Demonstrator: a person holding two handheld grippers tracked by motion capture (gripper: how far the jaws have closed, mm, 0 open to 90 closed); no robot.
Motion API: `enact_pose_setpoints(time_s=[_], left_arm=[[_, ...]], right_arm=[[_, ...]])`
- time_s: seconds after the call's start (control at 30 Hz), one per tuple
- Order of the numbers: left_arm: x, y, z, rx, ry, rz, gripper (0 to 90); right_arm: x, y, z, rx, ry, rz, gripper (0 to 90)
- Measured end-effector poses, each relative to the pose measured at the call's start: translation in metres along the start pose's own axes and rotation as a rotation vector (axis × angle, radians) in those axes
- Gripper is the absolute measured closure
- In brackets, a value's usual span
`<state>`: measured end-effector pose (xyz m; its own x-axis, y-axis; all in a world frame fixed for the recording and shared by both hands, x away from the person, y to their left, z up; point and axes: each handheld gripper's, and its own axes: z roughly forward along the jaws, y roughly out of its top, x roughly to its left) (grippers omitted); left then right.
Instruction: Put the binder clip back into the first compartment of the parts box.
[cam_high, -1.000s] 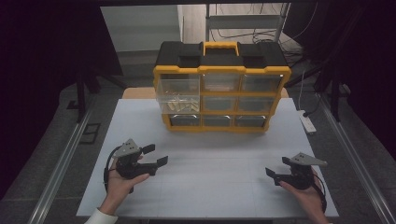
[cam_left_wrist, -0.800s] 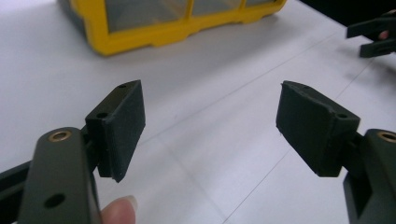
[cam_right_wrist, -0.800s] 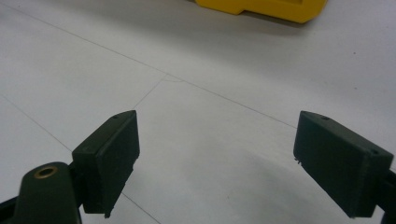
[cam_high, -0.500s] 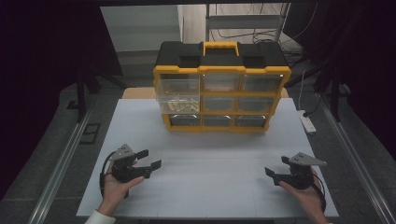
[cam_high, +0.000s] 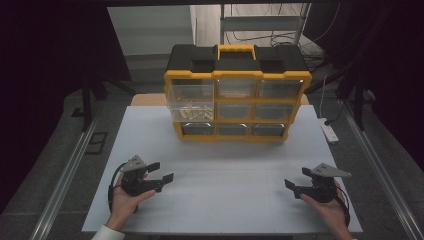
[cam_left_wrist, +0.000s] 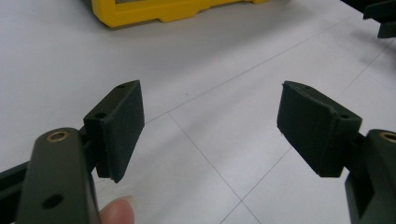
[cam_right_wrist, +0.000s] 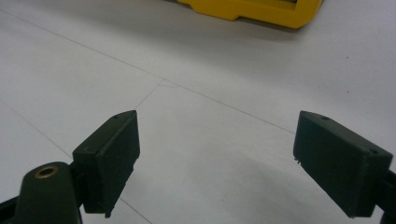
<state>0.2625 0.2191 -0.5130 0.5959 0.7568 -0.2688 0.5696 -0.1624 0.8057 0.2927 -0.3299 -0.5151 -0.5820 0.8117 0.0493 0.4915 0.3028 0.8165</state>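
A yellow-and-black organizer stands at the far middle of the white tabletop, its top-left drawer pulled out toward the person. A white power strip lies just off the organizer's right side, at the tabletop's edge. Bare tabletop stretches from the organizer to the near edge. The left tongs and right tongs sit well in front of the organizer, toward the near corners, both spread wide and holding nothing.

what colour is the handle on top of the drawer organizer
Yellow; the handle shows best in the high view.
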Motion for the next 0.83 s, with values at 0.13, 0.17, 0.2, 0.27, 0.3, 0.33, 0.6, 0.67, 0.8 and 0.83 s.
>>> enact_pose_setpoints(time_s=[0.13,0.17,0.2,0.27,0.3,0.33,0.6,0.67,0.8,0.83], left_arm=[[0.0007,-0.0048,-0.0027,0.000,0.008,0.000,24.7],[0.0014,-0.0057,-0.0027,-0.001,0.010,-0.004,24.7],[0.0017,-0.0063,-0.0027,0.001,0.013,-0.004,24.7],[0.0015,-0.0066,-0.0020,0.005,0.014,-0.001,24.7],[0.0013,-0.0065,-0.0012,0.006,0.013,0.003,24.7],[0.0013,-0.0065,-0.0012,0.006,0.013,0.003,24.6],[-0.0002,-0.0060,0.0031,0.020,0.008,0.017,24.4],[-0.0004,-0.0058,0.0032,0.019,0.008,0.019,24.4],[-0.0008,-0.0051,0.0039,0.018,0.008,0.015,24.4],[-0.0007,-0.0047,0.0040,0.017,0.008,0.013,24.4]], right_arm=[[0.0010,0.0037,0.0007,-0.014,0.000,-0.004,14.5],[0.0016,0.0044,0.0017,-0.013,0.000,-0.009,14.5],[0.0020,0.0046,0.0022,-0.012,0.003,-0.015,14.5],[0.0027,0.0048,0.0023,-0.015,0.005,-0.020,14.5],[0.0028,0.0048,0.0018,-0.017,0.005,-0.020,14.5],[0.0028,0.0047,0.0013,-0.018,0.005,-0.019,14.5],[0.0030,0.0043,0.0009,-0.023,0.016,-0.025,14.4],[0.0030,0.0043,0.0009,-0.023,0.017,-0.028,14.4],[0.0030,0.0042,0.0004,-0.026,0.023,-0.025,14.3],[0.0030,0.0042,0.0003,-0.027,0.024,-0.024,14.3]])
